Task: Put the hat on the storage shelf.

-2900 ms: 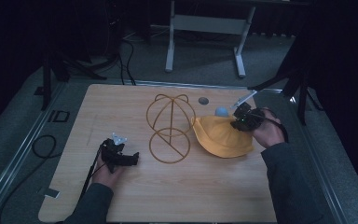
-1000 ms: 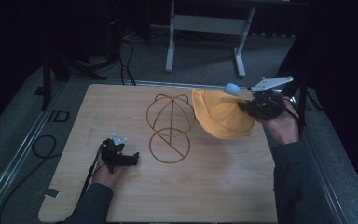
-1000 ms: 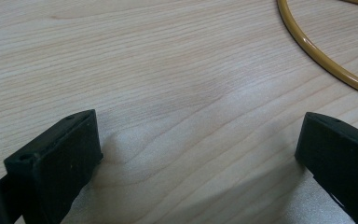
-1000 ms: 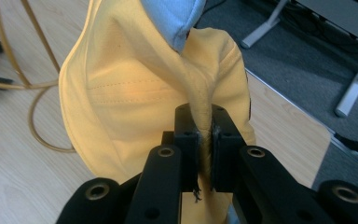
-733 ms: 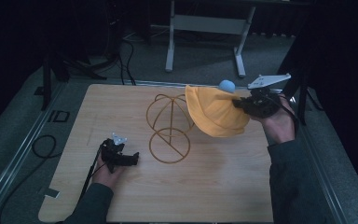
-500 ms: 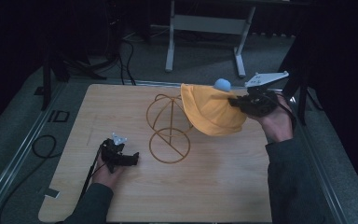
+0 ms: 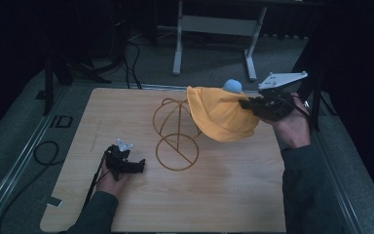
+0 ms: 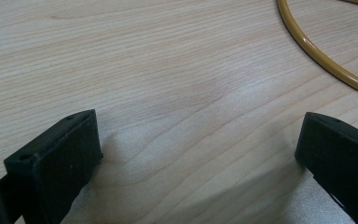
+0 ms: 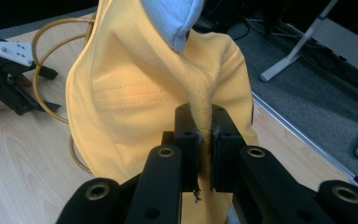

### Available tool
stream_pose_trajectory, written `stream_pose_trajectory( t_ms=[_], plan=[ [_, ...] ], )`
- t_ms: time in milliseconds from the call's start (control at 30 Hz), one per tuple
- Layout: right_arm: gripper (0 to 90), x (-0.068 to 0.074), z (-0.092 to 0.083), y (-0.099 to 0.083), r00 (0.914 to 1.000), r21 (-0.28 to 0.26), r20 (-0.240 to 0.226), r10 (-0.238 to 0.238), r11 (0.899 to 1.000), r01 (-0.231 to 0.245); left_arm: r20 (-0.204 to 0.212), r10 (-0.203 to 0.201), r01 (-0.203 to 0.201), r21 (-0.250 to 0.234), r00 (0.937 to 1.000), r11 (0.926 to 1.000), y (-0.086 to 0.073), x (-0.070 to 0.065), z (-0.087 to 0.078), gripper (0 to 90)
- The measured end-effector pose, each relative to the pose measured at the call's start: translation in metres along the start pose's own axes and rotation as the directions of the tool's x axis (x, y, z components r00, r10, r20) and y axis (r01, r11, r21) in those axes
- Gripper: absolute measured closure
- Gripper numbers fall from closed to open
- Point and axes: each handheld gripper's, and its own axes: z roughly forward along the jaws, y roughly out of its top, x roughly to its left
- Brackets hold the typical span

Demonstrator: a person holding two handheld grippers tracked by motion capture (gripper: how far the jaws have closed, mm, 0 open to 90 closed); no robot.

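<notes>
Yellow hat [image 7: 221,119] upper right of centre in the high view, off the tabletop [image 7: 224,195], draping against the wire stand [image 7: 175,131]. Right gripper [image 7: 247,104] clamped on its fabric fold. Left gripper [image 7: 139,165] lower left, on the tabletop, jaws wide apart, holding nothing.

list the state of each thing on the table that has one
yellow hat: lifted, hanging beside the stand
wire stand: upright, bare
right gripper: jaws shut on the hat's fabric
left gripper: jaws open, nothing between them, low over the table
</notes>
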Motion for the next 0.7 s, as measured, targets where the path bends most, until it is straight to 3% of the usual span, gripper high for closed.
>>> stream_pose_trajectory(
  t_ms=[700],
  plan=[
    [84.0,0.027,0.046,0.039,0.9971,0.011,-0.034,-0.069,0.998,0.069,0.001,-0.003,0.003,-0.002,1.0000,1.0000,0.000,0.000,0.000,0.1]
  ],
)
